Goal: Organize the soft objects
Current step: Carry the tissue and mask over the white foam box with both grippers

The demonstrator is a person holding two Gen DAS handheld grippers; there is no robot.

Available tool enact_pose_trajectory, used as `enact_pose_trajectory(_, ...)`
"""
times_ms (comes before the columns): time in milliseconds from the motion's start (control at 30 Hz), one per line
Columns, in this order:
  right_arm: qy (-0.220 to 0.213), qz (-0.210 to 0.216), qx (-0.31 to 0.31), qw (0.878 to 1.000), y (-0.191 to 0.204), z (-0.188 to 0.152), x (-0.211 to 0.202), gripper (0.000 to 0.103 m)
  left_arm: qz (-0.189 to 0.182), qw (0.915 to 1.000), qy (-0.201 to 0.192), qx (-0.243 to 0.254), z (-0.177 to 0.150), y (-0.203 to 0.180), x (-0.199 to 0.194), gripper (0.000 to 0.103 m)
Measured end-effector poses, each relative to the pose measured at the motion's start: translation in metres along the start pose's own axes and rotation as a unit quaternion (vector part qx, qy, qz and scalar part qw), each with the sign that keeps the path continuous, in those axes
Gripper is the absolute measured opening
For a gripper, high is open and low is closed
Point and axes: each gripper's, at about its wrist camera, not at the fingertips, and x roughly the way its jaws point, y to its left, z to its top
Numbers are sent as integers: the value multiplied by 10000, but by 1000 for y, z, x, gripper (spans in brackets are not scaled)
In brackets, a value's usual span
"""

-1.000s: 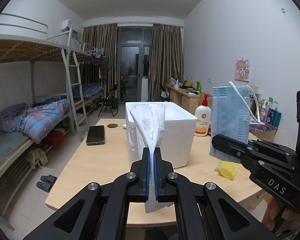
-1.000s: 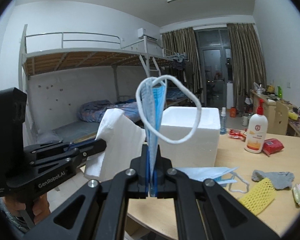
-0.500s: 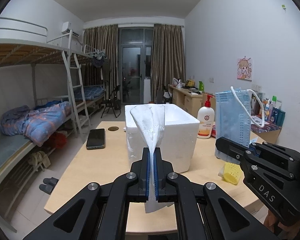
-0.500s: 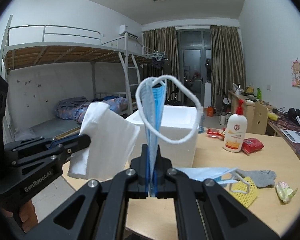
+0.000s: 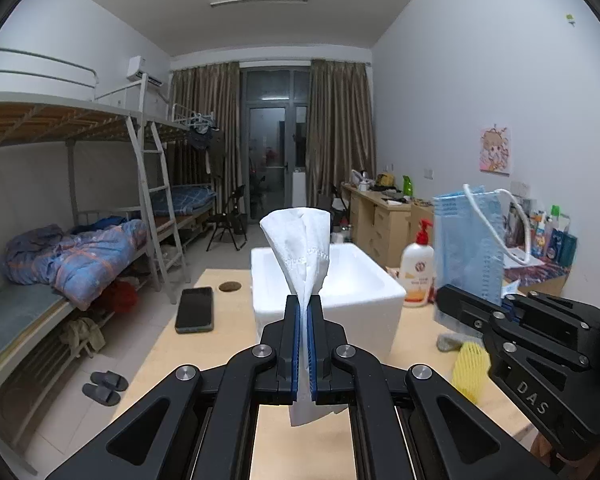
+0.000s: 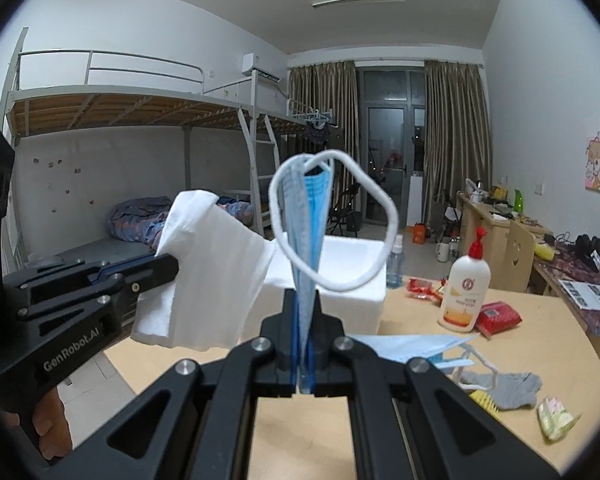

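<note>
My left gripper [image 5: 304, 312] is shut on a white tissue [image 5: 300, 248], which stands up between its pads above the near end of the white foam box [image 5: 360, 292]. In the right wrist view the same tissue [image 6: 212, 272] hangs from the left gripper [image 6: 170, 270] at the left. My right gripper [image 6: 305, 312] is shut on a folded blue face mask [image 6: 306, 224] whose white ear loop curls out to the right. It holds the mask in front of the foam box [image 6: 352, 280]. The left wrist view shows the mask [image 5: 466, 248] at the right.
On the wooden table [image 6: 420, 432] lie a second blue mask [image 6: 412, 346], a grey sock [image 6: 508, 388], a yellow foam net [image 5: 470, 368] and a small wrapper [image 6: 556, 420]. A lotion bottle [image 6: 464, 284], red packets [image 6: 498, 316] and a phone [image 5: 195, 309] also sit there. Bunk beds stand at the left.
Both grippers have risen a little with their loads still held, so the foam box sits lower in the left wrist view. The right wrist view has swung to the right.
</note>
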Motion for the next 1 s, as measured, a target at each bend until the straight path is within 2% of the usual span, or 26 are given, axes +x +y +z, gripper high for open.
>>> enact_pose_trajectory(433, -101, 47, -118, 9999, -9, 38, 17, 6, 140, 9999, -95, 32, 51, -4, 31, 3)
enact_pose_trajectory(1000, 29, 312, -17, 9995, -23, 56, 54, 6, 117, 9999, 79, 32, 75, -6, 82, 4)
